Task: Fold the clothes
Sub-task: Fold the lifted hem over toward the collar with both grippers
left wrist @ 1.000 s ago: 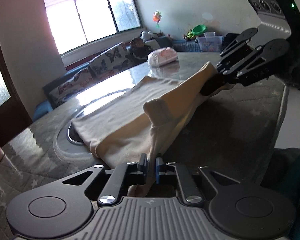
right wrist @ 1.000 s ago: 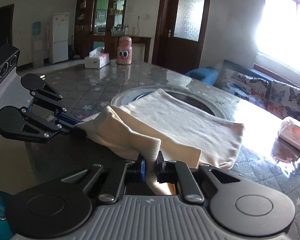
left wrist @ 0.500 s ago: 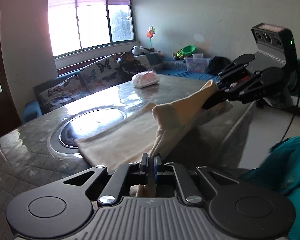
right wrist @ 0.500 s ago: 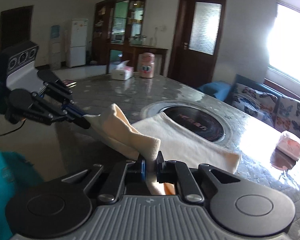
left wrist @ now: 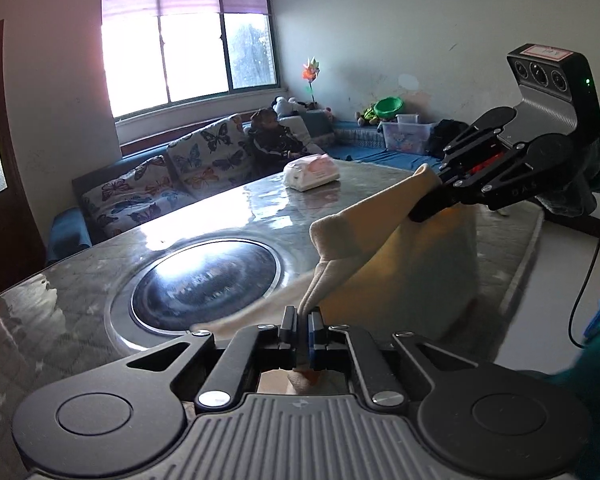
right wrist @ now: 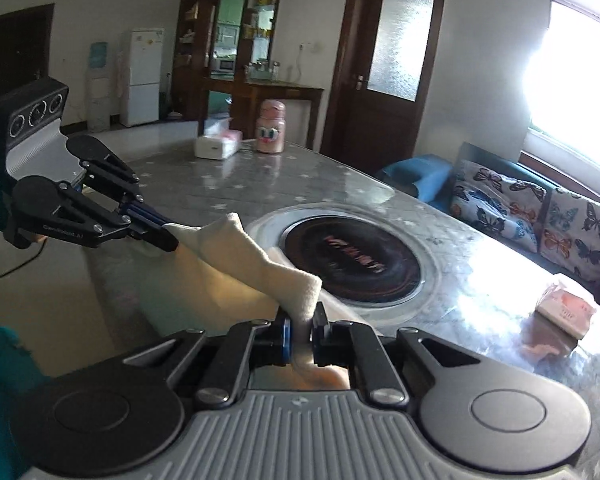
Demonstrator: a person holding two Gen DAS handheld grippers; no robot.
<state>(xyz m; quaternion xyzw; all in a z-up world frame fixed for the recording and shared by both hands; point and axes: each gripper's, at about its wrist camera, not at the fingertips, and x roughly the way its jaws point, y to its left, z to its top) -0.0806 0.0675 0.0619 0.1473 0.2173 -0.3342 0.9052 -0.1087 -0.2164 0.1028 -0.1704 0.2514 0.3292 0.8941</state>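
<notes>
Left wrist view: both grippers' jaws pinch the fuzzy cream garment (left wrist: 384, 216), draped taut between them.

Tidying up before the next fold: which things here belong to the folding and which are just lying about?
In use:
cream garment
left tongs, clamped on it
right tongs, clamped on it

Lying about:
tissue pack
tissue box
pink bottle

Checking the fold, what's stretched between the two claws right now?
A cream garment spans from the left claw to the right claw, both pinching its edge; the right wrist view shows it.
</notes>
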